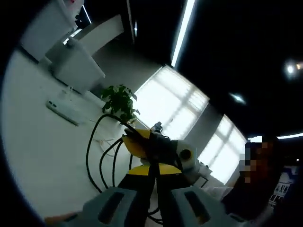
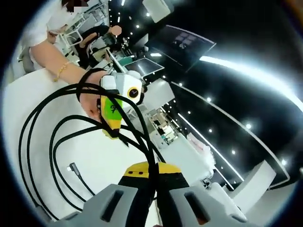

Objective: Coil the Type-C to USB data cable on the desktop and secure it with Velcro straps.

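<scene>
The white desktop (image 1: pixel 38 156) spreads wide and bare toward nine o'clock, edged at eleven by white boxes (image 1: pixel 75 66), a flat white remote (image 1: pixel 64 112) and a leafy plant (image 1: pixel 119 101). Above it the black data cable (image 2: pixel 42 137) hangs in loose glossy loops, one metal plug (image 2: pixel 72 167) dangling at seven; both the left gripper (image 1: pixel 152 182) and right gripper (image 2: pixel 152 182) have jaws clamped together on its strands, facing each other closely, with a person's hand (image 2: pixel 90 97) behind at eleven

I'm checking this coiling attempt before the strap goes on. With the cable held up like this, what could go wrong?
1. The black cable hangs in uneven loops, pinched at single points by the right hand-held gripper and the left hand-held gripper; a slip could let the coil spring open.
2. The free connector end dangles inside the loops and might snag or tangle.
3. No Velcro strap is visible, and both grippers look occupied, so fetching one may mean letting go.
</scene>
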